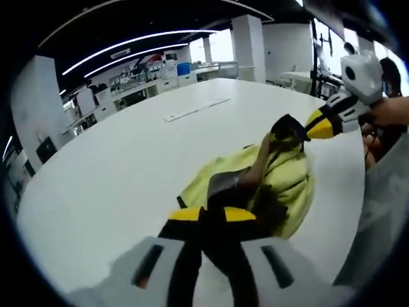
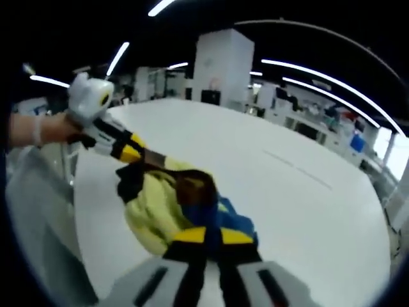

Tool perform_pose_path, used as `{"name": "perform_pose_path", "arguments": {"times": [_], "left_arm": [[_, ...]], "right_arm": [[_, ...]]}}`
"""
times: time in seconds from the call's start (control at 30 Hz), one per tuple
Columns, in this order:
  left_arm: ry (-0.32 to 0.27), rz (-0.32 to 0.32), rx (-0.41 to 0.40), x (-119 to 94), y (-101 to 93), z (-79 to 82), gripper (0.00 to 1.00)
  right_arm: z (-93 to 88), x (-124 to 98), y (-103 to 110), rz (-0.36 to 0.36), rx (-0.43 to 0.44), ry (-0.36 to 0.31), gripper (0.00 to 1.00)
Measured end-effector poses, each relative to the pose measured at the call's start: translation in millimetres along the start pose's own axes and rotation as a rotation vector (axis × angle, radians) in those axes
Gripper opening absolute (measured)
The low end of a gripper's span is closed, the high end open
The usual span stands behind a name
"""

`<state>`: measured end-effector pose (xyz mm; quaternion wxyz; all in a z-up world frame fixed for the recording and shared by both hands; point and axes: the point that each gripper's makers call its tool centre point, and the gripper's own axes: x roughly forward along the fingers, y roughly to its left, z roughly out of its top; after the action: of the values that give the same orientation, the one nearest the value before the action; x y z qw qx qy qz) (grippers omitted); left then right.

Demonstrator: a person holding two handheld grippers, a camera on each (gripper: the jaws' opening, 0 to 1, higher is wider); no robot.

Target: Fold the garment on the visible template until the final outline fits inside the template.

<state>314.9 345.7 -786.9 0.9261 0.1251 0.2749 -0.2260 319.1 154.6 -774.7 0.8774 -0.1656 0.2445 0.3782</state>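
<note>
A crumpled garment [image 1: 284, 182], yellow-green with dark brown, black and blue parts, is held bunched over the white table [image 1: 128, 166]. My left gripper [image 1: 213, 214] is shut on its near end, and the cloth is pinched between the yellow-tipped jaws. My right gripper [image 1: 307, 128] comes in from the right, shut on a dark edge of the garment. In the right gripper view the garment [image 2: 153, 204] hangs between my right gripper [image 2: 214, 233], shut on a blue and brown fold, and my left gripper [image 2: 142, 155] at the left.
A thin pale strip [image 1: 195, 110] lies on the far part of the table. A person's hand [image 2: 38, 131] holds the left gripper. A white pillar [image 2: 220, 64], desks and shelves stand beyond the table [image 2: 307, 192].
</note>
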Motion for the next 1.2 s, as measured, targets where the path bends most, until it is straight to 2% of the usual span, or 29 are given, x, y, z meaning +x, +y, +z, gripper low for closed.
{"name": "perform_pose_path", "arguments": {"times": [0.03, 0.2, 0.33, 0.6, 0.73, 0.83, 1.03, 1.2], "left_arm": [[-0.004, -0.004, -0.007, 0, -0.5, 0.7, 0.0], [-0.004, -0.007, -0.013, 1, 0.9, -0.4, 0.0], [-0.003, -0.01, -0.02, 1, 0.3, -1.2, 0.0], [-0.003, -0.016, -0.027, 0, -0.7, -1.8, 0.0], [-0.004, -0.022, -0.036, -2, -2.2, -1.5, 0.0], [-0.005, -0.049, -0.053, -7, -5.3, 2.4, 0.0], [-0.031, -0.043, -0.06, -20, 7.8, 21.7, 0.0], [-0.081, -0.03, -0.04, -33, 25.1, 48.5, 0.0]], "right_arm": [[0.9, 0, -1, -0.002, 0.004, -0.005, 0.0], [7.2, -7, 1, -0.016, -0.013, -0.033, 0.04], [9.1, -8, 5, -0.015, -0.039, -0.051, 0.02], [-6.0, 6, 5, -0.023, -0.04, -0.003, 0.01], [-3.6, 3, 4, -0.028, -0.046, -0.002, 0.0], [-1.4, -3, 2, -0.031, -0.067, 0.002, 0.0], [23.2, -20, -9, -0.034, -0.052, -0.063, 0.0], [57.1, -40, -22, -0.047, -0.022, -0.146, 0.0]]}}
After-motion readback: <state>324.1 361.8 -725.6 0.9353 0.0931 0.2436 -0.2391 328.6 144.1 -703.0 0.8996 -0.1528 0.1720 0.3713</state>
